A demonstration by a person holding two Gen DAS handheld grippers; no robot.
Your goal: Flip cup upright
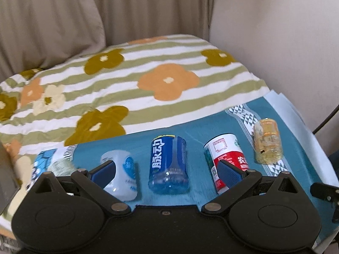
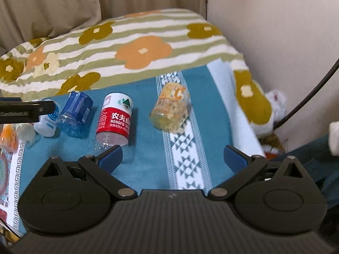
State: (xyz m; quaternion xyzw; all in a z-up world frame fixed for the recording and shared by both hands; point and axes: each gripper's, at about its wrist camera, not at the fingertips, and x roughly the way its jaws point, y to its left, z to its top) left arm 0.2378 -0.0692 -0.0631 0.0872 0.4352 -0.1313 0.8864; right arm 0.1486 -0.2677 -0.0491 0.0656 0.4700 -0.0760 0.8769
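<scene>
Left cam: my left gripper [image 1: 166, 170] is wide open, holding nothing. The blue cup [image 1: 168, 164] lies on its side right between the pads, white cup [image 1: 120, 174] left of it, red cup [image 1: 226, 158] right. I'd straddle the blue one mid-body before squeezing.

Right cam: right gripper [image 2: 172, 158] is also wide open and empty. The orange cup [image 2: 170, 109], right of the blue cup [image 2: 75, 114], lies tipped just ahead. I'd line up square first.
</scene>
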